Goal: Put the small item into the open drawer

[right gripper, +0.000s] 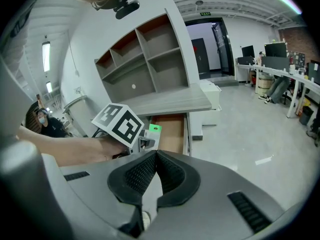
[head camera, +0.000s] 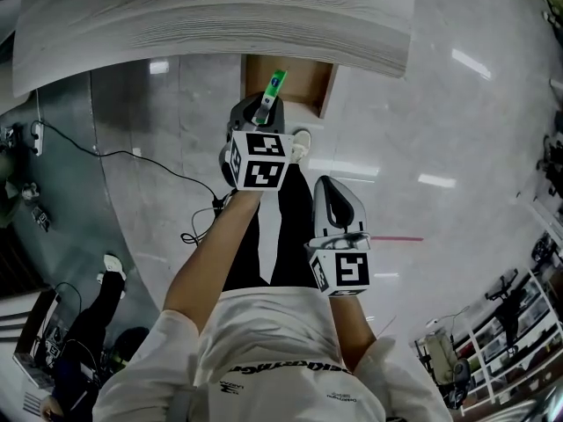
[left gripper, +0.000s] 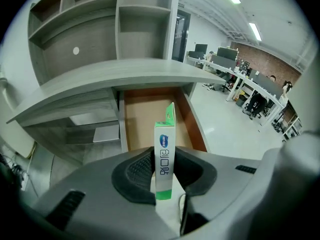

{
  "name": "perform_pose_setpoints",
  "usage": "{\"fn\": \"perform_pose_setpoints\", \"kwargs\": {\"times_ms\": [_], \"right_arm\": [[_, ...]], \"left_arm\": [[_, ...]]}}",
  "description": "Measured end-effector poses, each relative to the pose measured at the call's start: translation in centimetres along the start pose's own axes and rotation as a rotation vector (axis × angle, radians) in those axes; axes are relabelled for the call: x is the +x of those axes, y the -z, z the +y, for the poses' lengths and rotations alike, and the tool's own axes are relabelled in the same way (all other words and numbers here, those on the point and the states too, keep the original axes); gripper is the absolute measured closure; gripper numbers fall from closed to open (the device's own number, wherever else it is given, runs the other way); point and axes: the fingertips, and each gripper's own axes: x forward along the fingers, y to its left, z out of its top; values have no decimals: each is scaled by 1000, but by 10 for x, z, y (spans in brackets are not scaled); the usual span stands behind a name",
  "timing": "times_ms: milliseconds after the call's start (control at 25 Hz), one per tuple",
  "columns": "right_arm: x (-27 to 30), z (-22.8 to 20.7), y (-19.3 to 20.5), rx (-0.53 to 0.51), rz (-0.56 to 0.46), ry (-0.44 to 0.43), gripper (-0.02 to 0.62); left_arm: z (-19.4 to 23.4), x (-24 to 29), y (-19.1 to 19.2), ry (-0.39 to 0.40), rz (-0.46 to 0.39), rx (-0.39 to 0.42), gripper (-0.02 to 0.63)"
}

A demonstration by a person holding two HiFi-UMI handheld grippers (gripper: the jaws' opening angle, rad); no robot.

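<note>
A slim green-and-white box [left gripper: 164, 159] stands upright between the black pads of my left gripper [left gripper: 163, 171], which is shut on it. In the head view the box [head camera: 274, 84] sticks out of my left gripper [head camera: 266, 105] just over the open wooden drawer [head camera: 303, 84]. The drawer [left gripper: 145, 119] lies straight ahead under the grey desktop, its brown bottom bare. My right gripper [right gripper: 152, 176] is shut with nothing in it, its pads touching; it hangs back and to the right [head camera: 339, 207]. From there the box [right gripper: 154, 129] and drawer [right gripper: 170, 131] show beyond the left gripper's marker cube.
The grey wood-grain desktop [head camera: 220, 16] overhangs the drawer, with open shelves [left gripper: 90, 29] above it. A shoe [head camera: 300, 144] stands on the glossy floor below the drawer front. Cables [head camera: 132, 161] trail across the floor at left. Another person [head camera: 88, 323] crouches at lower left.
</note>
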Motion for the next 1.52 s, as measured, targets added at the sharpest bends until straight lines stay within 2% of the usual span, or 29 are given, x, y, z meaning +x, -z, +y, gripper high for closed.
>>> {"fn": "perform_pose_setpoints", "kwargs": {"times_ms": [640, 1320, 1520], "right_arm": [[8, -9, 4, 24, 25, 2, 563], [8, -25, 14, 49, 41, 15, 563], [5, -26, 12, 40, 33, 15, 563]], "left_arm": [[4, 40, -1, -3, 58, -75, 508], [1, 58, 10, -19, 89, -91, 507], [-1, 54, 10, -26, 79, -102, 460]]}}
